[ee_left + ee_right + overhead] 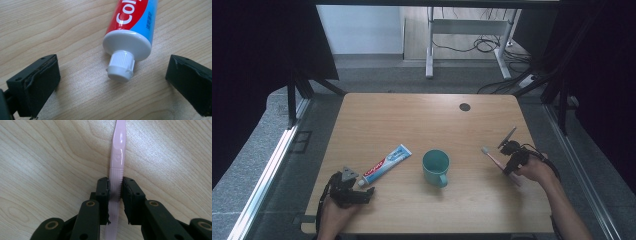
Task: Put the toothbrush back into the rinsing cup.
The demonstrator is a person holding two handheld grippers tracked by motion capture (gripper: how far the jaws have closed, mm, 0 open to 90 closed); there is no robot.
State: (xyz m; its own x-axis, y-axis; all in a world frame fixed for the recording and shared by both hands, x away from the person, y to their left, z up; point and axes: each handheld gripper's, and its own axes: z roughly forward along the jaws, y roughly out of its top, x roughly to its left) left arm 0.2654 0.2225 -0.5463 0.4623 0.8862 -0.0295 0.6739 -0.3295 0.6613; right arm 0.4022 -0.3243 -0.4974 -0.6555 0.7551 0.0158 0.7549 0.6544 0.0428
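A red, white and blue toothpaste tube (387, 163) lies on the wooden table (412, 115), its white cap toward the near left. My left gripper (363, 189) rests at the near left corner and stands open. In the left gripper view its jaws sit wide on either side of the tube's cap (121, 66) without touching it. A teal mug (435, 167) stands at the table's middle. At the right, my right gripper (509, 162) is shut on a pink toothbrush (494, 159). In the right gripper view the pads press on the ribbed handle (117, 170), and the brush lies low over the tabletop.
A dark round hole (465, 107) sits in the tabletop near the far edge. Beyond the table stand a white desk frame (430, 50) and cables on the floor. Bare wood lies between the mug and the far edge.
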